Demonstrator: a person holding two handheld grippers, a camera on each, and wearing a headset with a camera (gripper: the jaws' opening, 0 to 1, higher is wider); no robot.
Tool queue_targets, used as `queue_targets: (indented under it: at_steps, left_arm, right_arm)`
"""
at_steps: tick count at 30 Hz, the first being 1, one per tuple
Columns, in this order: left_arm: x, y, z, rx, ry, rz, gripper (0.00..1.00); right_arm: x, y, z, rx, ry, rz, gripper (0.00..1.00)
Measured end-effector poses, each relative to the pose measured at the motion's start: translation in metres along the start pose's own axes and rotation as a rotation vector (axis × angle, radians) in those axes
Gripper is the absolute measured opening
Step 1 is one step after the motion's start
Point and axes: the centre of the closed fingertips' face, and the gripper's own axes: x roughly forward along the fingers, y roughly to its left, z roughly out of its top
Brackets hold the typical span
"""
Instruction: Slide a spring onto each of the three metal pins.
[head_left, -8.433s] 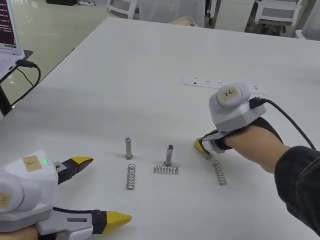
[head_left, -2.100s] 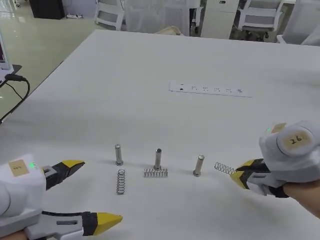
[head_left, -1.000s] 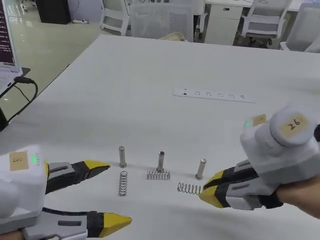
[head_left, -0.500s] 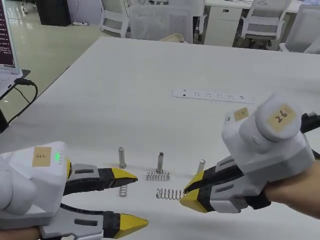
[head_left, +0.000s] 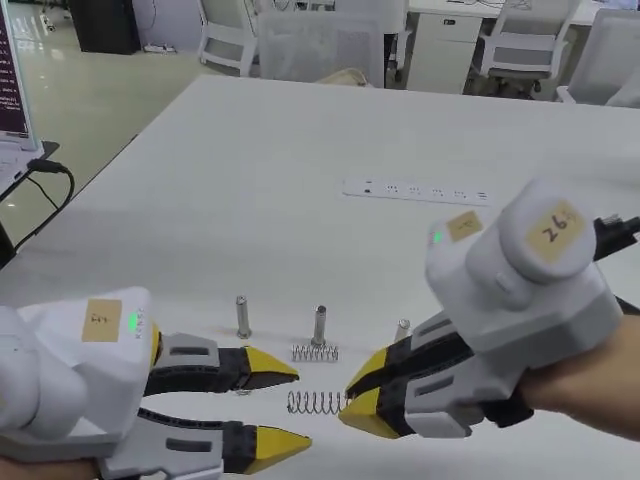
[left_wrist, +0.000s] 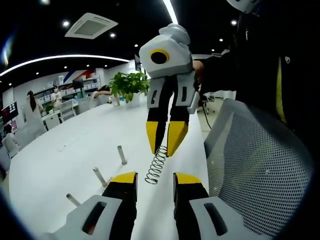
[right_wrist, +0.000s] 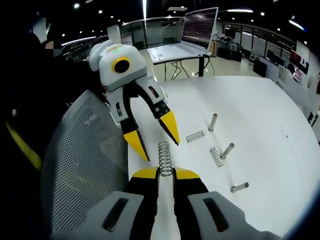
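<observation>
The spring (head_left: 316, 403) sits level between your grippers, just in front of the three pins (head_left: 319, 325) on the table (head_left: 300, 180). Your right gripper (head_left: 348, 402) has its fingers pinching one end, and your left gripper (head_left: 301, 405) has its fingers spread at the other.

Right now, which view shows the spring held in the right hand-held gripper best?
The left gripper view: the held spring shows full length, side-on. The right gripper view foreshortens it; the head view shows it small.
</observation>
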Motion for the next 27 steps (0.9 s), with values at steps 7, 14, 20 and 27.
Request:
queue_targets:
  at_steps: [7,14,20,27]
  left_arm:
    - [0.001,-0.002,-0.002,0.028,0.008,-0.007,0.12]
    - [0.002,0.000,-0.003,0.053,0.017,0.001,0.04]
    - [0.003,-0.002,-0.002,0.060,0.021,-0.004,0.04]
    - [0.003,-0.003,0.000,0.061,0.018,-0.012,0.03]
  right_arm:
    - [0.001,0.003,0.001,-0.012,0.005,0.009,0.08]
    - [0.000,0.004,0.003,-0.014,0.007,0.008,0.08]
    - [-0.005,0.006,0.012,-0.027,-0.013,-0.001,0.08]
    - [-0.007,0.008,0.025,-0.054,-0.041,0.000,0.08]
